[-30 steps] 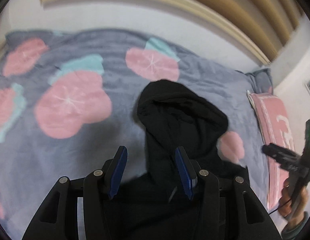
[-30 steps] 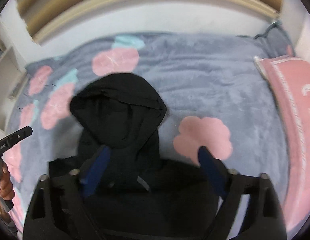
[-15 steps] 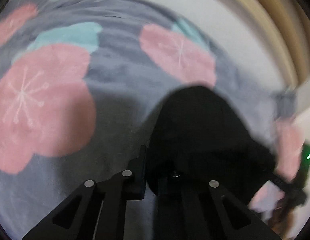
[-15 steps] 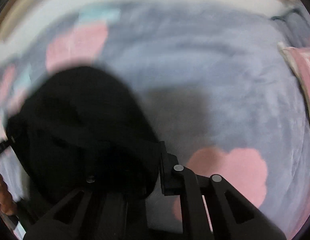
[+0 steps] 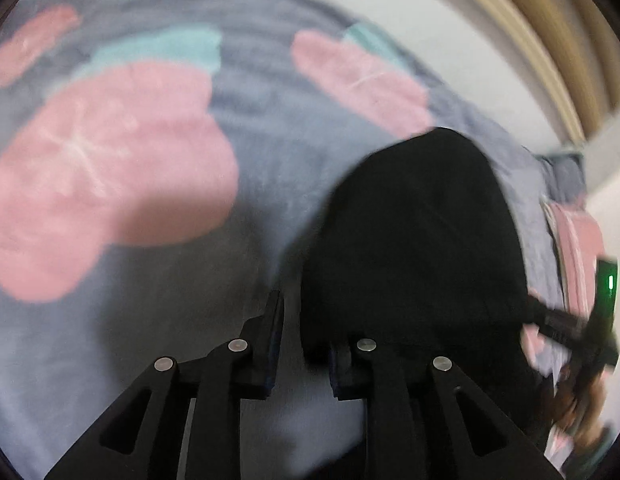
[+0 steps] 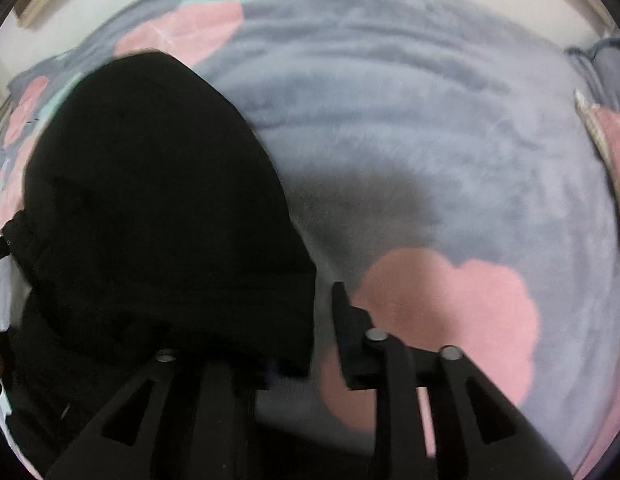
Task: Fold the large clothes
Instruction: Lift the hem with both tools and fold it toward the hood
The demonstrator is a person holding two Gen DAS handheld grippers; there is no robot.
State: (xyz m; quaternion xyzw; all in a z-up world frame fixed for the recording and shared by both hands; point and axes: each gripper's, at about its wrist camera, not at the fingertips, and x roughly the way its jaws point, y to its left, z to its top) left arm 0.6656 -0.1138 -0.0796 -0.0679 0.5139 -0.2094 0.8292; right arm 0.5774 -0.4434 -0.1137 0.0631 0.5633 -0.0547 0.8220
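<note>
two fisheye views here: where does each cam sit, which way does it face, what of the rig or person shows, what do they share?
Left wrist: on the left hand-held gripper, looking steeply down along its fingers at the black hooded garment on the floral blanket; the person's other hand shows at right.
Right wrist: on the right hand-held gripper, facing steeply down, garment at left, blanket's pink flower at right.
Shared: the garment, blanket and pink pillow.

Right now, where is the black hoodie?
On the grey flowered blanket: the black hoodie sits right of centre in the left-wrist view, left in the right-wrist view.
</note>
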